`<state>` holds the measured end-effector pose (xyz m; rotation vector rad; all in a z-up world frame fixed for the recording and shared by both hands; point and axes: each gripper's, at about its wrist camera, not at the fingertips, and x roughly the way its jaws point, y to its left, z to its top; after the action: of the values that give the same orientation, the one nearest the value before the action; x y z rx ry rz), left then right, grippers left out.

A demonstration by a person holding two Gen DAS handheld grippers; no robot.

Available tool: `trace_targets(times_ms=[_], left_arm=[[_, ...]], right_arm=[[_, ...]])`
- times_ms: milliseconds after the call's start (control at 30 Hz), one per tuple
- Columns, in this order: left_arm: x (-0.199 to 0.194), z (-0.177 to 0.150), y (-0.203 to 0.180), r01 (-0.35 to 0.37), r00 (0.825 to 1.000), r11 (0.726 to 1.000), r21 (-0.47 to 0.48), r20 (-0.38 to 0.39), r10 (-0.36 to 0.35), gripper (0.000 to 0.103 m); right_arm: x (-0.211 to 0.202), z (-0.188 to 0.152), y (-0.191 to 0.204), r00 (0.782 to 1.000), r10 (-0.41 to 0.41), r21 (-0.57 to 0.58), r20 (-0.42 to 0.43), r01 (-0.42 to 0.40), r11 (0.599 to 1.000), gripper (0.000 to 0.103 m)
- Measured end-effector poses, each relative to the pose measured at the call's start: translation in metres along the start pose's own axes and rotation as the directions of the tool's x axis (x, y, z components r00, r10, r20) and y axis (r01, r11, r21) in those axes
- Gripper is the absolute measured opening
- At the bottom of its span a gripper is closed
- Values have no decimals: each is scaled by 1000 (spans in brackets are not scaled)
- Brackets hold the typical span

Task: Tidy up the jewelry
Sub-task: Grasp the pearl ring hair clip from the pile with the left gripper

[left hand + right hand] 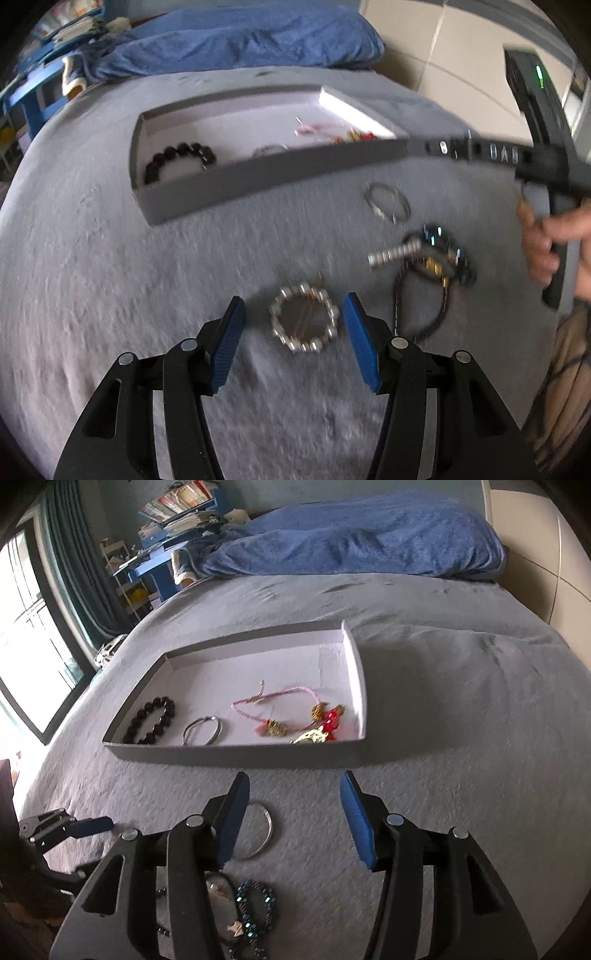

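Lying on a grey, plush-napped bed (443, 686): a shallow rectangular cardboard tray (236, 751), grey outside, pale inside.

Resting inside the tray: a round dark-beaded bracelet (151, 720) near its left corner, a thin silver bangle (202, 731) just beside that, a pink braided cord (277, 701) with gold and red charms (325, 723) toward the right corner.

Hovering over the bed in front of the tray's near wall: left tool (293, 332), blue ribbed pads apart, framing a chunky silver-beaded ring bracelet (303, 319) without touching it.

Standing apart too: right tool (293, 819), gripping nothing, a plain metal bangle (264, 830) partly hidden behind its left finger.

Sitting tangled near the bed's front edge: blue faceted beads (448, 254), dark cords (413, 306).

Showing blurred, unreadable lettering: the right tool's black arm (502, 153).
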<state>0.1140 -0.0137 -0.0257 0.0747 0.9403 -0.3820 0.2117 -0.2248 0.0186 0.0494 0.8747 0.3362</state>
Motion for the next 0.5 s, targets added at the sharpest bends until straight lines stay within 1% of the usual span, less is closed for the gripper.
trace_targets(times_ms=[67,167,267,367,400,500], left_arm=[[2,-2,-4,-19,1000,999,29,1,19,57],[3,-3,0,-9,1000,1000,15,2,9,55],[4,-6,-2,-11,1000,1000,25,9,11,54],[1,-8,-5,-13,1000,999,35,26,12,48],[0,-9,-6,-12,999,999,37,32,10,44],[-4,-13,-8,-9,999,999,49,52,6,42]], right_arm=[[-2,-1,2,1000,-2,-3,3,2,1000,56],[-4,-3,3,1000,-4,6,3,4,1000,56],[-5,-7,4,1000,-12,1,-3,12,1000,56],[-3,-9,9,1000,-17,-8,-10,16,1000,56],[-2,-10,10,1000,-18,-13,-14,18,1000,56],[2,-14,19,1000,-20,-42,-24,19,999,56]])
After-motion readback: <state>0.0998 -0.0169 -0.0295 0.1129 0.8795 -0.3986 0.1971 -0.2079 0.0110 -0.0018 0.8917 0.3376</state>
